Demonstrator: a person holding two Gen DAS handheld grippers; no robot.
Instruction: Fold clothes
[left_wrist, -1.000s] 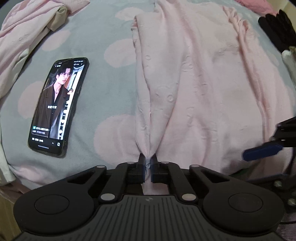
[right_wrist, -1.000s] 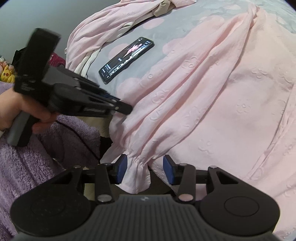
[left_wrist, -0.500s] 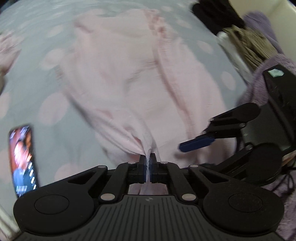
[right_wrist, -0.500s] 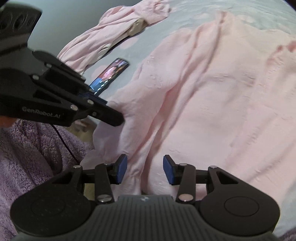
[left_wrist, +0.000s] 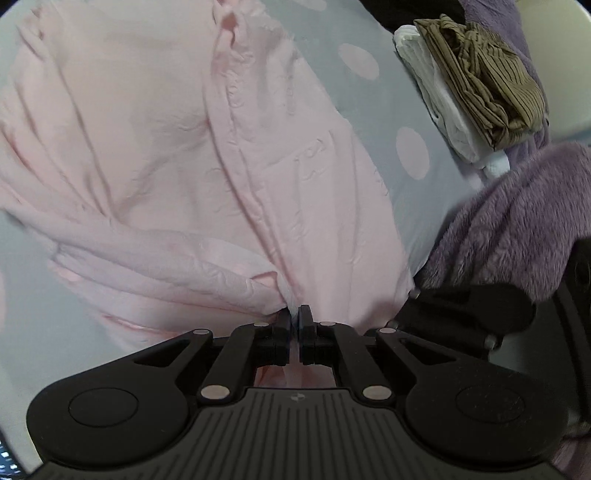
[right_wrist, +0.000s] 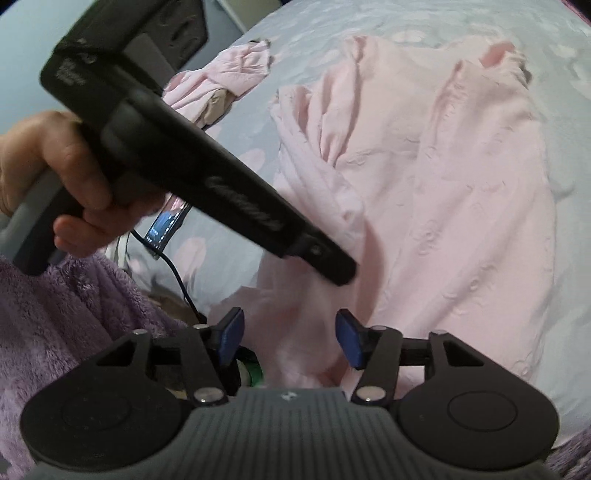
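Your left gripper (left_wrist: 294, 320) is matte black, with two angled link arms dotted with round silver pivot screws, a large disc-shaped hub on each side and a ribbed dark grey housing bearing a small round emblem at its centre. Your right gripper (right_wrist: 289, 338) has the same build, but its fingers (right_wrist: 349, 341) carry blue pads, and a thin black cable (right_wrist: 173, 269) trails beside it. Your left hand (right_wrist: 70, 184) wraps a grey handle under a long black body with blurred pale lettering, and a fuzzy purple sleeve (right_wrist: 74, 317) covers your arm.
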